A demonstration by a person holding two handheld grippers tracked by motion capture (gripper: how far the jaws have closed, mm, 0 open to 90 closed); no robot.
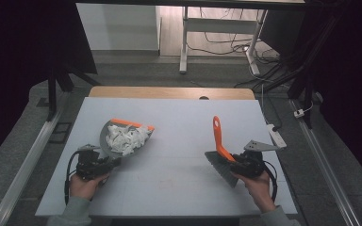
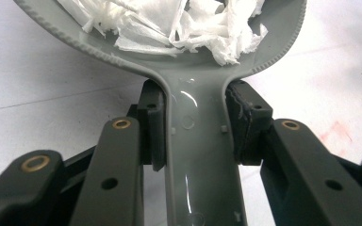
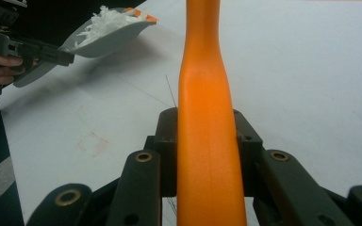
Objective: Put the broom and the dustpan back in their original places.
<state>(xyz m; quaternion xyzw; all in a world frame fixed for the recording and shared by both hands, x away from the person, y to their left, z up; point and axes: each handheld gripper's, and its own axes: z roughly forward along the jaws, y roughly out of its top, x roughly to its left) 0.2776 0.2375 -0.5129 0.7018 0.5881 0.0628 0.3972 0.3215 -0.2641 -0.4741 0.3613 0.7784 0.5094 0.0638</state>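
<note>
On the table, left gripper pinches dustpan; right gripper pinches brush.

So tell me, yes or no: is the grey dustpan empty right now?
No, the dustpan holds a heap of torn white paper, seen close up in the left gripper view.

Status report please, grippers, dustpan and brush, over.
Left gripper shut on dustpan handle, paper scraps inside. Right gripper shut on brush handle. Table between them bare.
</note>
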